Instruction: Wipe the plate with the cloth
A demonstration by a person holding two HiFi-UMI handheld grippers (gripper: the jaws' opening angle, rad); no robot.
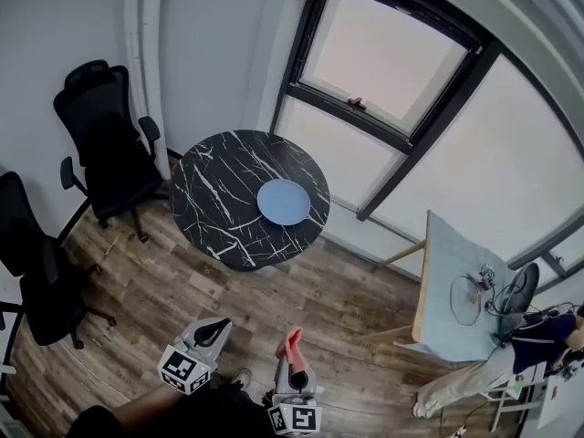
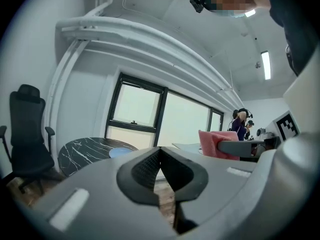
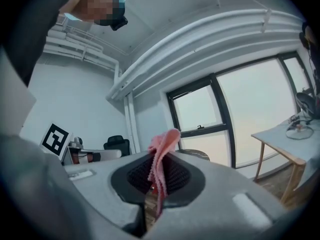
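Right claw [image 3: 159,176] clamped on pink scallop-edged cloth [image 3: 162,149], standing up crumpled; left claw [image 2: 160,164] closed, empty. Wood-plank floor [image 1: 347,299] below. Farther off, pale blue round plate [image 1: 283,202] sits on round black white-veined marble tabletop [image 1: 214,190]. Black office chairs [image 1: 105,144], dark-framed windows [image 1: 383,53] beyond.

Pink cloth [image 3: 161,154], soft, thin, zigzag-cut edge. The plate [image 1: 283,202] looks smooth, matt pale blue. Black marble-look bench [image 1: 219,185], white-veined, faintly glossy. Worn wood-plank floor [image 1: 347,304]. And the right gripper [image 3: 159,180], matt grey plastic, with ribbed black pads [image 3: 178,176].
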